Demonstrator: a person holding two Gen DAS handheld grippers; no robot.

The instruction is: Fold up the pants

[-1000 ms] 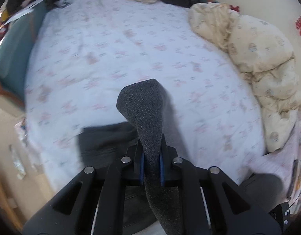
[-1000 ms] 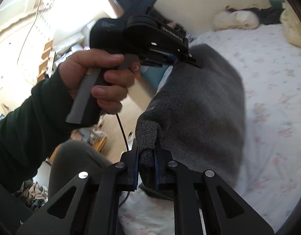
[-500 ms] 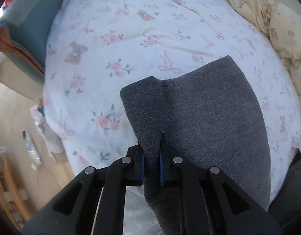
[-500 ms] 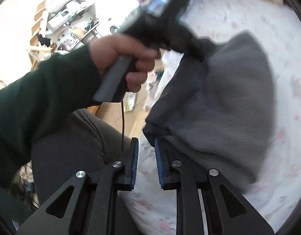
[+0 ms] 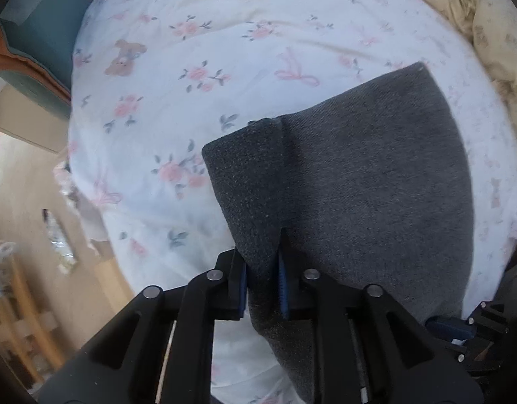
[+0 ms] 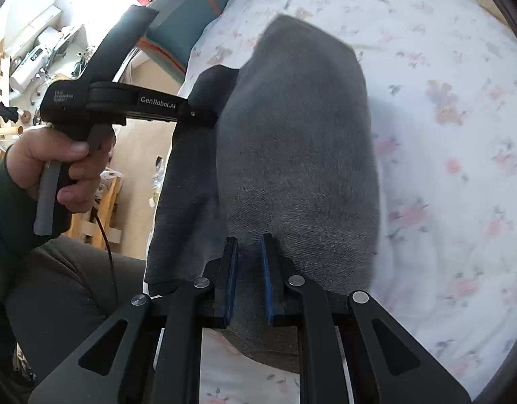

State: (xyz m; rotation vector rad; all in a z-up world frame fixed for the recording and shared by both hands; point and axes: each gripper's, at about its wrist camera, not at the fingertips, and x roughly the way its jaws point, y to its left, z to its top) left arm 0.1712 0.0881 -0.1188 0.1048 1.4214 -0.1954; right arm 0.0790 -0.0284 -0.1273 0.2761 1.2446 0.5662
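The dark grey pants point(image 5: 369, 195) lie spread on the floral bed sheet point(image 5: 197, 50). My left gripper point(image 5: 262, 269) is shut on a raised fold at the pants' near left corner. In the right wrist view the pants point(image 6: 302, 128) stretch away over the sheet, and the left gripper point(image 6: 204, 114) pinches their left edge. My right gripper point(image 6: 247, 256) is open, its blue pads a small gap apart just above the near edge of the pants, holding nothing.
A cream quilt point(image 5: 487, 27) is bunched at the bed's far right. A teal and orange cushion point(image 5: 26, 47) lies off the left edge. The bed's left edge drops to a wooden floor point(image 5: 29, 185). The person's leg point(image 6: 66, 289) is near left.
The pants have come down from the air and now lie flat on the sheet. My right gripper let go of them half a second ago and stays open. The left still pinches its corner.
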